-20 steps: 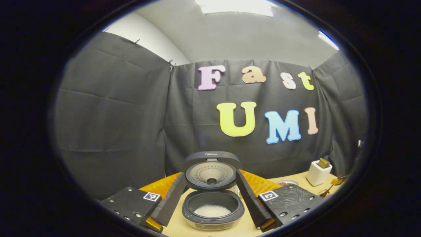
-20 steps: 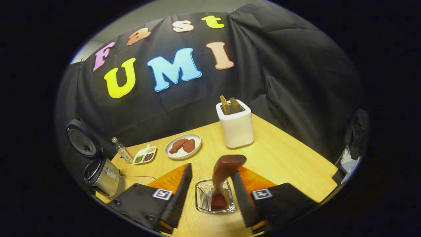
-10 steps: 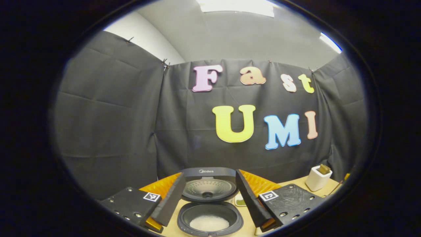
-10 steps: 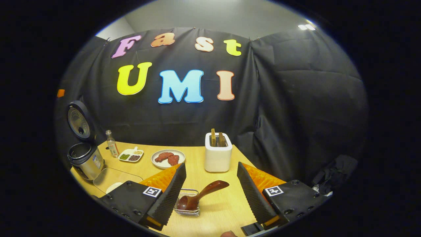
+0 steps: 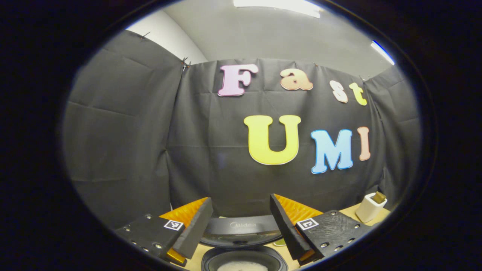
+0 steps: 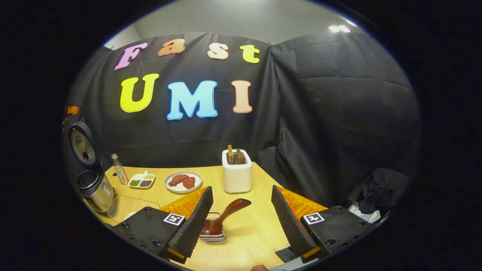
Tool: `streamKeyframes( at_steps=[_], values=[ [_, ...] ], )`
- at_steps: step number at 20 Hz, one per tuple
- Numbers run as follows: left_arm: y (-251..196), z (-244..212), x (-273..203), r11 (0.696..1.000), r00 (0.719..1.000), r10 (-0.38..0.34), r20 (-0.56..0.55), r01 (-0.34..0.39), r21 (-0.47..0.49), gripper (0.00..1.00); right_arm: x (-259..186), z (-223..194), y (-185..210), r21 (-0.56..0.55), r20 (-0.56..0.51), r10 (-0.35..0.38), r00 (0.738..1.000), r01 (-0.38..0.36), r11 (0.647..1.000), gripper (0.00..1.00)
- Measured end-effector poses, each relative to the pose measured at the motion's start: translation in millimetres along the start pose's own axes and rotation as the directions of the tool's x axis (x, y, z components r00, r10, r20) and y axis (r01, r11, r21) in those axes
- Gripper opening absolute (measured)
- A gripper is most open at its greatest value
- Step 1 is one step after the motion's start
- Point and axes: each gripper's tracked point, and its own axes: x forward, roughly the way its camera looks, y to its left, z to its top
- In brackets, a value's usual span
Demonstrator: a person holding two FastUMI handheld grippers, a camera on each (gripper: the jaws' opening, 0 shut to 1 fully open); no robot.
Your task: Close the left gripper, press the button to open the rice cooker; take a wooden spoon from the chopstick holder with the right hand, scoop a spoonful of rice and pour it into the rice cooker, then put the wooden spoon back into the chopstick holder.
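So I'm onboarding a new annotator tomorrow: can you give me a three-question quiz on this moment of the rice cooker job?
1. True or false: the rice cooker has its lid up.
2. Where is the wooden spoon?
A. Clamped in the right tool
B. Resting in the wire chopstick holder, handle sticking out
C. Lying flat on the plate of meat
3. Fill in: the right tool has its fingers ____, with nothing between them.

Key
1. True. The left gripper view also shows rice in the pot, below the left tool.
2. B
3. open
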Motion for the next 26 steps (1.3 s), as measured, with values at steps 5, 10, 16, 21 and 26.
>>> streamKeyframes(
  at_steps=[5, 10, 16, 21, 26],
  values=[
    [6, -42, 37, 1.000, 0.995, 0.003, -0.101, -0.003, -0.002, 0.93, -3, 0, 9, -0.011, -0.008, -0.002, 1.000, 0.002, 1.000, 0.98],
    [2, -47, 18, 1.000, 0.997, 0.015, -0.074, -0.015, 0.002, 0.95, -2, 8, 17, -0.020, 0.005, 0.027, 1.000, -0.027, 0.999, 0.98],
    [-2, -74, -35, 1.000, 0.994, 0.010, -0.109, -0.010, 0.000, 0.98, 3, 8, 27, -0.020, -0.002, 0.096, 0.995, -0.096, 0.995, 0.98],
    [-7, -106, -76, 1.000, 0.987, 0.007, -0.164, -0.006, 0.003, 0.97, 6, 4, 37, -0.024, -0.012, 0.158, 0.987, -0.158, 0.987, 0.98],
    [-12, -143, -109, 1.000, 0.974, 0.002, -0.225, -0.001, 0.007, 0.95, 4, 2, 43, -0.030, -0.018, 0.198, 0.980, -0.199, 0.980, 0.98]
  ],
)
